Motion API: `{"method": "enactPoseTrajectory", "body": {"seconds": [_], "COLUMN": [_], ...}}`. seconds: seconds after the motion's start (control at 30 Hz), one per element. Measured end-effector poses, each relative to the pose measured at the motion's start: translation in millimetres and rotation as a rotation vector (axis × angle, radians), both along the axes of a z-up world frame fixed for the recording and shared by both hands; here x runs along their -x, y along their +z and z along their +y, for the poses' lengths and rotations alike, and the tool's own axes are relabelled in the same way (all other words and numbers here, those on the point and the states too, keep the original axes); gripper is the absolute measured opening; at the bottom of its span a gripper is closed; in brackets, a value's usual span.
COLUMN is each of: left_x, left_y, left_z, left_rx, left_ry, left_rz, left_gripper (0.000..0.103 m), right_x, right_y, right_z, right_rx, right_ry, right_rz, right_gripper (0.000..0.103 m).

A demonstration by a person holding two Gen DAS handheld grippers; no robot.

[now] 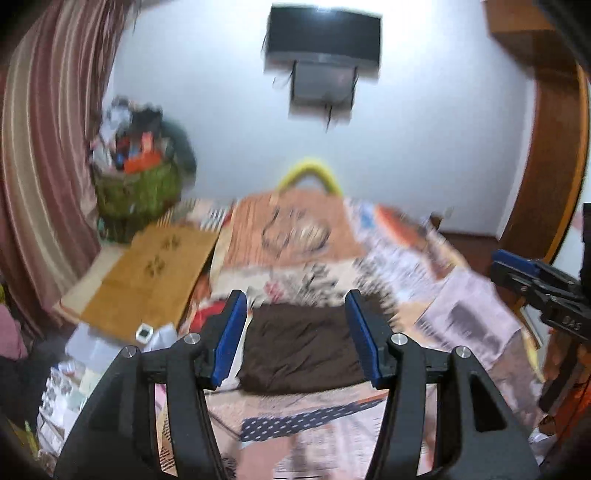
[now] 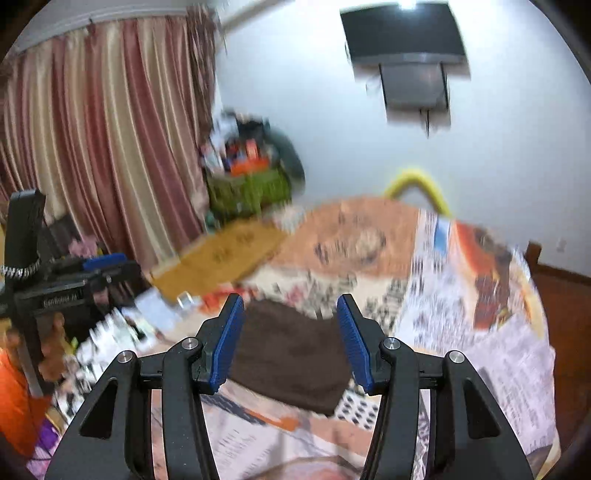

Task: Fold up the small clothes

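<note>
One dark brown folded cloth [image 1: 303, 347] lies flat on a tabletop covered in printed newspaper sheets [image 1: 469, 306], framed between the spread blue-padded fingers of the left hand-held gripper [image 1: 297, 336], which hangs above it with jaws wide apart and nothing between them. From the right wrist, the same brown cloth [image 2: 291, 354] sits under the right hand-held gripper [image 2: 291, 339], likewise parted and holding nothing; whether either tool touches the fabric cannot be told through the motion blur.

Beyond the cloth's far edge the newspaper-covered tabletop runs open up to an orange paper bag with a yellow handle [image 1: 291, 229] lying flat. Left of the cloth, a tan cardboard sheet [image 1: 147, 280] overhangs the table's side, with a small white square device [image 1: 143, 332] just beside its near corner. Right of the cloth, bare newsprint stretches to the table's right edge [image 2: 532, 332].

Behind the cardboard stands one green basket heaped with mixed items [image 1: 136, 184], next to striped pink-and-cream curtains [image 2: 92, 129]. One black wall-mounted screen [image 1: 325, 35] hangs above the bag on the white wall.
</note>
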State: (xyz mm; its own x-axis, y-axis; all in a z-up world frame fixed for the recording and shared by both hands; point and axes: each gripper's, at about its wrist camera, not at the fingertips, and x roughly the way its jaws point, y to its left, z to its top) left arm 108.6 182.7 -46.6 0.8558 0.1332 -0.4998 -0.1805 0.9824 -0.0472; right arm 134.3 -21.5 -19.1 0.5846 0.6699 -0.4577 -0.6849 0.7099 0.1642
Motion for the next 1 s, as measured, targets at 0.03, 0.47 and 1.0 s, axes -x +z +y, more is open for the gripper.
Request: {"method": "enactPoseTrajectory", "body": {"seconds": [0.03, 0.47, 1.0], "left_x": [10, 113, 138], "left_y": [11, 56, 46], "left_z": [-9, -93, -91], "left_rx": [-0.013, -0.105, -0.056], "left_ry": [-0.005, 0.009, 0.050], "left_rz": [-0.035, -0.298, -0.322], "left_gripper": [0.054, 0.069, 0.103], "right_x": [6, 93, 119], "right_y": [8, 49, 49], "right_z": [-1, -18, -22], "right_rx": [-0.022, -0.181, -0.141], "right_ry": [-0.001, -0.023, -0.138], "right_rz": [-0.021, -0.231, -0.303], "right_gripper": [0.049, 0.050, 0.103]}}
